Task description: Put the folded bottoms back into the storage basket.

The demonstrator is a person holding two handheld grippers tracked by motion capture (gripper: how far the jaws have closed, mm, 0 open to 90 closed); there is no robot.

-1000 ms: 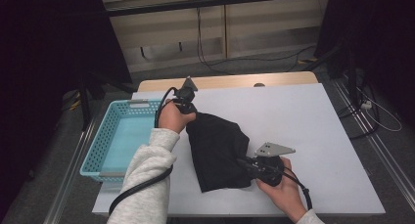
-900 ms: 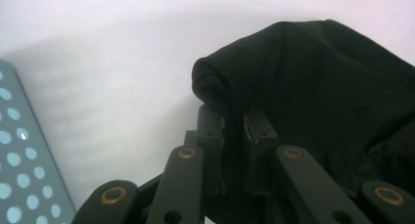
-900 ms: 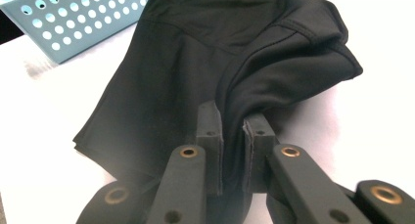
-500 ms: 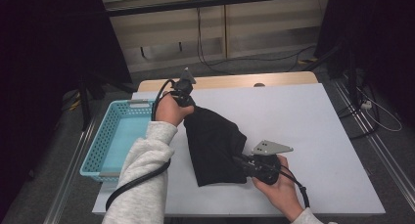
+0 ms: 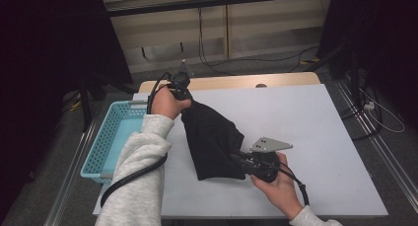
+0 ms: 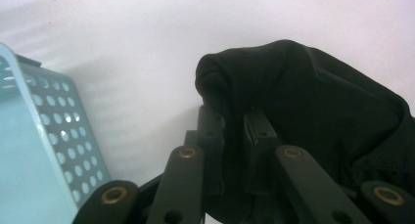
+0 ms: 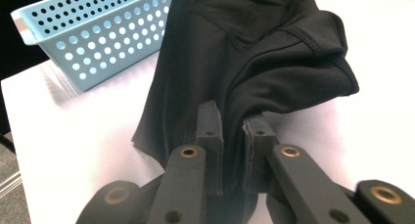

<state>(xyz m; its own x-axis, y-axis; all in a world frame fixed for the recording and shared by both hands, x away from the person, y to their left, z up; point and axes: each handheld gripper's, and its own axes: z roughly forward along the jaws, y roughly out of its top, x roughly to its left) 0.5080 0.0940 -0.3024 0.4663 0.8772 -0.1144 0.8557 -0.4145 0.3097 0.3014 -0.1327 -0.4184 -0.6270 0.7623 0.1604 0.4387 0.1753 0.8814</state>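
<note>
1. The left gripper point(image 5: 183, 95) pinched the black cloth point(image 5: 212, 137) at its 11 o'clock corner.
2. The right gripper point(image 5: 241, 159) clamped its 5 o'clock edge.
3. The cloth hung over the white tabletop point(image 5: 315, 117), blue basket point(image 5: 106, 142) at 9 o'clock.

A: Bright and evenly lit on the white desk point(image 5: 315, 137), dim and nearly black along both sides of the high view.

B: Washed out to a pale glare in the left gripper view; blurred on the near claw links.

A: Almost featureless on the black cloth point(image 5: 212, 137), folds lost up high, seams caught in the right gripper view.

B: Soft shadow under the blue basket point(image 7: 93, 33).
</note>
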